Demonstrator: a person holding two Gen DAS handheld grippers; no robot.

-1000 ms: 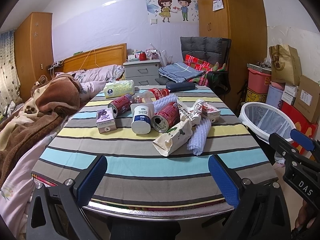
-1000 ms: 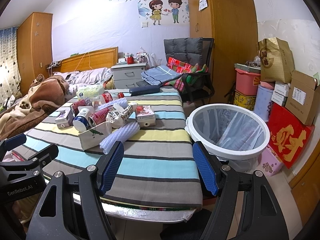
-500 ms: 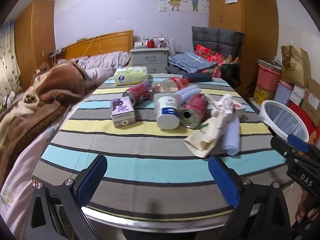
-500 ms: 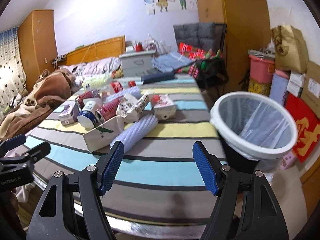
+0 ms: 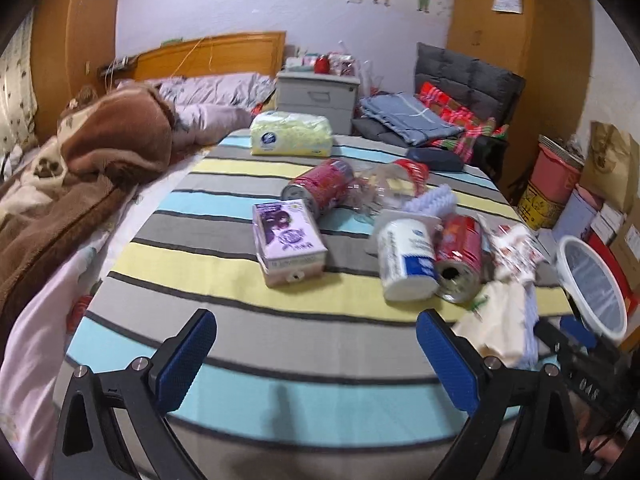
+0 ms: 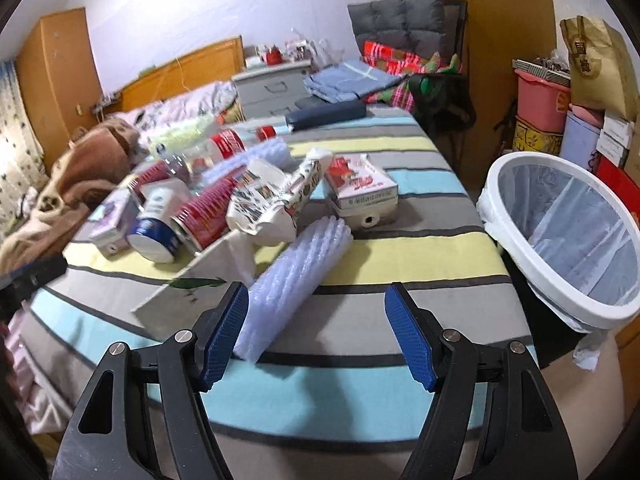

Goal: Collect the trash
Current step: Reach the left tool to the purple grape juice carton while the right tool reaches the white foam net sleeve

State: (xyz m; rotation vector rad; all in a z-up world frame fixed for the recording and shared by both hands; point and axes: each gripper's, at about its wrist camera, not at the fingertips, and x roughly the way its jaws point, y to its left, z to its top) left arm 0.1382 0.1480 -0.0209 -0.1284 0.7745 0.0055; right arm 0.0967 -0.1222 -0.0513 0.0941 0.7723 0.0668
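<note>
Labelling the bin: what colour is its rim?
White rim, clear liner; right wrist view shows it best.

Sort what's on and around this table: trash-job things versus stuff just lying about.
Job: purple carton, white tub, red can, foam roll, red carton, lined bin.

Lying about: tissue pack, dark case, brown blanket, folded clothes.

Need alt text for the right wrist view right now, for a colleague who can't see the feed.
The open right gripper hovers over a striped tablecloth, its left pad beside a ribbed white foam roll. Behind lie a red milk carton, crumpled cartons, red cans and a white tub; a lined white trash bin stands right of the table.
</note>
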